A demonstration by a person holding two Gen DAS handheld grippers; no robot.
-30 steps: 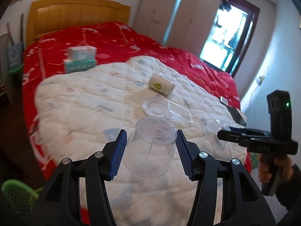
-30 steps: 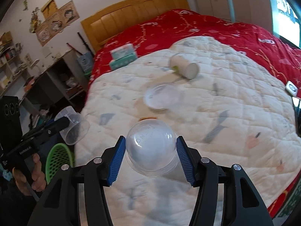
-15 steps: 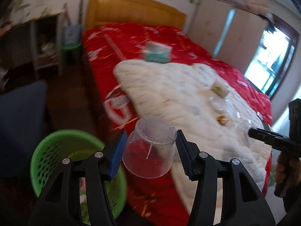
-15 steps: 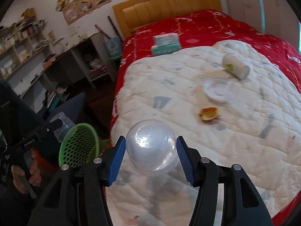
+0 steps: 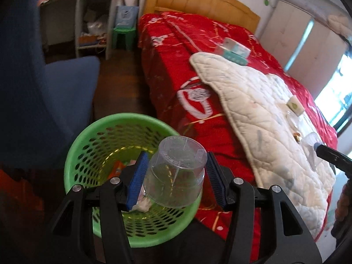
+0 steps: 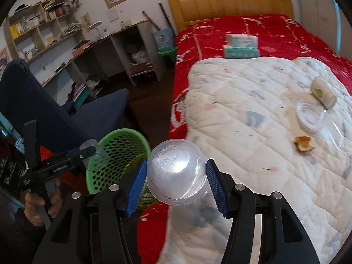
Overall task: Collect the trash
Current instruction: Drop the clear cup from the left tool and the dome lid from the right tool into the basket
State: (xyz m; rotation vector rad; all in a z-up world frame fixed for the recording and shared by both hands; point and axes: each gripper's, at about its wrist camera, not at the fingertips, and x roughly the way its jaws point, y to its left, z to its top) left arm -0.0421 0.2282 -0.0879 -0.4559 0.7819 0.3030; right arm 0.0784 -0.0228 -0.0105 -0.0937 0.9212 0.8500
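While the left claw (image 5: 175,177) grips a clear ribbed plastic cup (image 5: 176,173) over the green perforated plastic basket (image 5: 92,136), the right claw (image 6: 175,186) pinches a clear domed plastic bowl (image 6: 177,175) above the bed's edge: light, thin-walled, probably crushable, best held across the sides.

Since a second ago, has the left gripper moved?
Yes. The left gripper swung off the bed to over the green basket.

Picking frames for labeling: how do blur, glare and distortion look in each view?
Left wrist: window blown out, bed smeared, held clear cup sharp. Right wrist: bowl shows glare, quilt soft, fisheye bending the shelves.
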